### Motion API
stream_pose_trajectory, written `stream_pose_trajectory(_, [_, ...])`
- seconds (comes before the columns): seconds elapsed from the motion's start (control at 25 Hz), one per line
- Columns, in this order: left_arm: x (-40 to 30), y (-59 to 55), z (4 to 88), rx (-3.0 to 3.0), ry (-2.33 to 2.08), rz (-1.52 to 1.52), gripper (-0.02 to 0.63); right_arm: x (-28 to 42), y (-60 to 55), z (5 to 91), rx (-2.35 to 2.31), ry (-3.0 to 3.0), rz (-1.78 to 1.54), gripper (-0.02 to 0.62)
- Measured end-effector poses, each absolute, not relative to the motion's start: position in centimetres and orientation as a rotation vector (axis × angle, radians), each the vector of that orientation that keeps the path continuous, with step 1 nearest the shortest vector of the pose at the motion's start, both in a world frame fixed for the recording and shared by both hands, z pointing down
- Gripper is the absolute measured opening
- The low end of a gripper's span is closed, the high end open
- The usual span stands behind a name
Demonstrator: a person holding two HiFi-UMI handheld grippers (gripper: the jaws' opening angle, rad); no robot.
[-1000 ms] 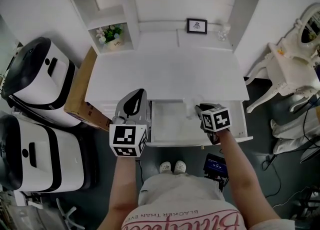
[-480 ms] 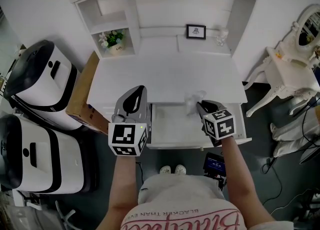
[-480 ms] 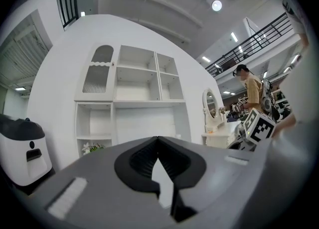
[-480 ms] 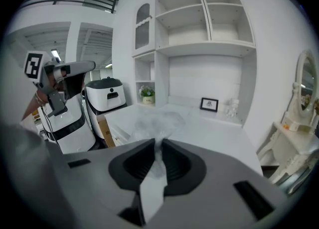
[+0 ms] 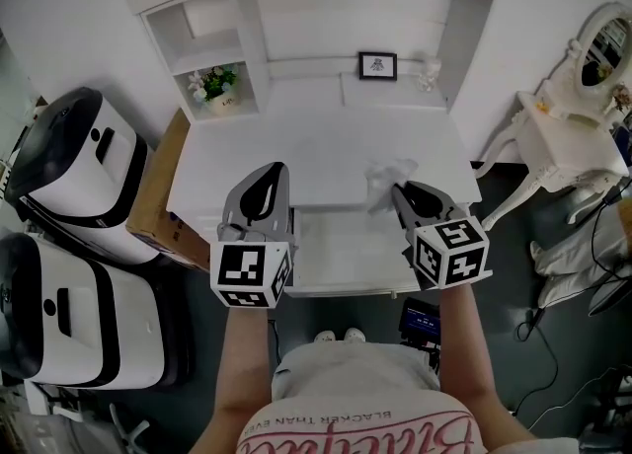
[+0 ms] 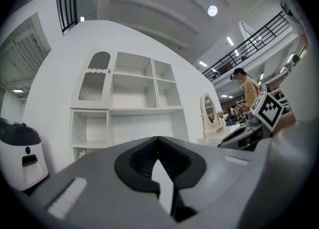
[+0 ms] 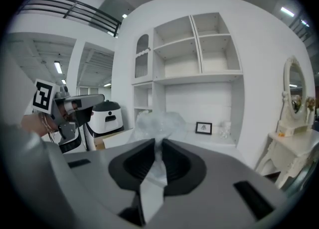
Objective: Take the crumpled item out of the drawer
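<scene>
Right claw (image 5: pixel 396 189) is pinching the crumpled translucent plastic item (image 5: pixel 387 180). In the right gripper view the wad (image 7: pixel 158 123) sticks out past the tips, with a strip of it trapped between the pads (image 7: pixel 143 166). The item is up out of the open white drawer (image 5: pixel 341 289); in the head view it overlaps the front edge of the white desk surface (image 5: pixel 296 151). Drawer interior looks bare from above.

Left claw (image 5: pixel 277 172) is pressed together at the tips with nothing in it (image 6: pixel 158 139). It is held level, left of the drawer, over the surface's front edge.

Small black-framed picture (image 5: pixel 376 65) sits at the back of the surface, well apart from both claws.
</scene>
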State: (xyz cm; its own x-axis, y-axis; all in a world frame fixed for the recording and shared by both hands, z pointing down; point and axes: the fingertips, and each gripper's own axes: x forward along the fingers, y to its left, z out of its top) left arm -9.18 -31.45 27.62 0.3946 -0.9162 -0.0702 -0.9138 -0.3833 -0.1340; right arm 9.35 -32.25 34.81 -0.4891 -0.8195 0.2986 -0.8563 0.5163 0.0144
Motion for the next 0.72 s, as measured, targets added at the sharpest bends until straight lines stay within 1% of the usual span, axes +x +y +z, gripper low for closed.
stream_pose_trajectory(0.2, [-8.6,-31.2,26.5,-2.476,1.628,0.003,0.011,10.1,-31.4,32.3,1.461,-2.512,0.111,0.054])
stream_pose_trajectory(0.56, [-8.3,-30.8,23.5,-2.424,1.601,0.069,0.011,11.0,-30.4,25.3,1.616,-2.494,-0.214,0.051])
stream_pose_trajectory(0.72, [-8.4,-30.7,21.8,-2.385,1.585,0.095,0.011,10.9,-29.9,23.1,1.647,-2.508,-0.304,0.049])
